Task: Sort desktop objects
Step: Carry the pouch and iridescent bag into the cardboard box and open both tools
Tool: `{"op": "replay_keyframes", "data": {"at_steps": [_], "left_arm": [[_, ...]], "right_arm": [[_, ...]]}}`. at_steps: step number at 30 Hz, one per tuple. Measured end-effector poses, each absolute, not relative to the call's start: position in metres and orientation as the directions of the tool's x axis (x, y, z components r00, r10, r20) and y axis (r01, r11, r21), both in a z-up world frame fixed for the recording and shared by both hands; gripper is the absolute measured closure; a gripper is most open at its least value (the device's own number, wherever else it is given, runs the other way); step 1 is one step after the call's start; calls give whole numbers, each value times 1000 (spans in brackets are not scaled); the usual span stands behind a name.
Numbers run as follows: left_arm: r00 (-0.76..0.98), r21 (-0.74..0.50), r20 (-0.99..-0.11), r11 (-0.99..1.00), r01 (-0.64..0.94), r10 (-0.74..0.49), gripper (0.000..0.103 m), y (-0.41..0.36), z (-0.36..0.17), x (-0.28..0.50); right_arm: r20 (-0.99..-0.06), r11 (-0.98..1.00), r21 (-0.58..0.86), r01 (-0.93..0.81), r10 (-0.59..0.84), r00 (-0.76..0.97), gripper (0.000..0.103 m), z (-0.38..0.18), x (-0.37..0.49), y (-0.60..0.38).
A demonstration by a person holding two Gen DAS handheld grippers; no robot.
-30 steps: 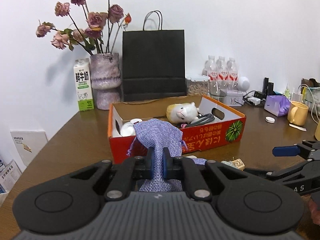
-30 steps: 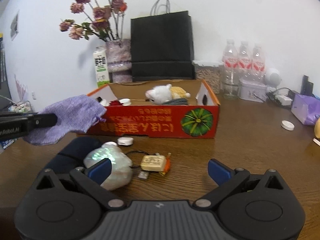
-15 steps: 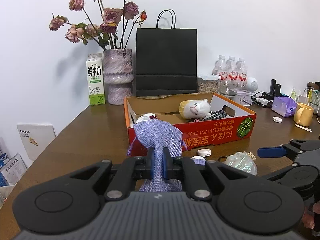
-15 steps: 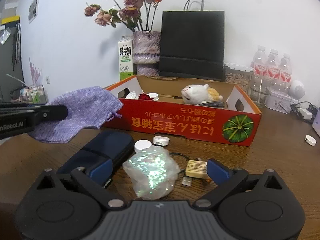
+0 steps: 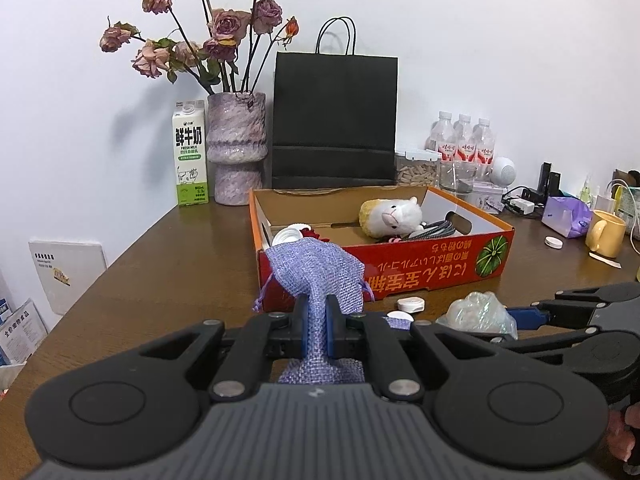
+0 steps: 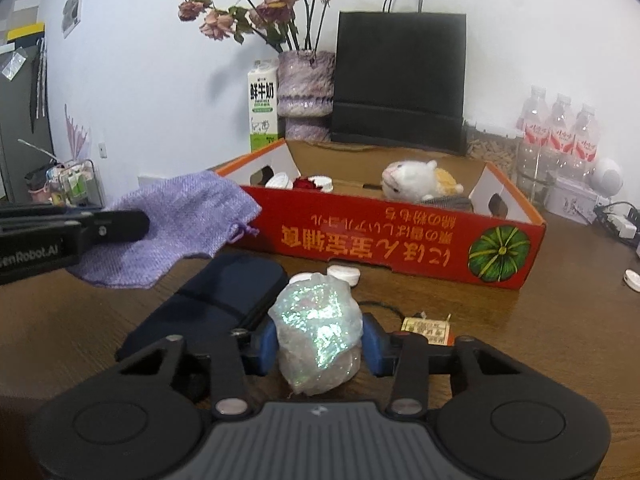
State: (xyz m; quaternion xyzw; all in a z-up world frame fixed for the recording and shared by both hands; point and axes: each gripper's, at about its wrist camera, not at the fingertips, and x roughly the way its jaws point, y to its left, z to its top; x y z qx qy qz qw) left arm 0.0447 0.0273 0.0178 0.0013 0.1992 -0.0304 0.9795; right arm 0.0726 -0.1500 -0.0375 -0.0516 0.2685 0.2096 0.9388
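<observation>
Both right gripper (image 6: pixel 319 346) pads touching iridescent bundle (image 6: pixel 318 332) between them

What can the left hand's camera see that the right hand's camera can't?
Only the left wrist view shows the yellow mug and the purple tissue pack. Only the right wrist view shows the dark blue case and the small tag. Both show the red box, the purple pouch, the shiny bundle and the plush toy.

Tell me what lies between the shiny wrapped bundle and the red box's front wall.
Two small white caps on bare table, seen in the right wrist view, beyond the bundle.
</observation>
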Motion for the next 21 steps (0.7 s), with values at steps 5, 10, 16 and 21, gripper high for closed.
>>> {"op": "replay_keyframes", "data": {"at_steps": [5, 10, 16, 21], "left_arm": [[930, -3, -361, 998, 70, -67, 95, 24, 28, 50], [946, -11, -315, 997, 77, -77, 95, 23, 47, 67], [955, -32, -287, 997, 70, -76, 95, 20, 68, 104], [954, -60, -289, 996, 60, -75, 95, 19, 74, 137]], "right_arm": [[-486, 909, 19, -416, 372, 791, 62, -25, 77, -154], [-432, 911, 13, -413, 377, 819, 62, -5, 89, -154], [-375, 913, 8, -409, 382, 845, 62, 17, 116, -151], [-348, 920, 24, -392, 375, 859, 62, 25, 151, -147]]}}
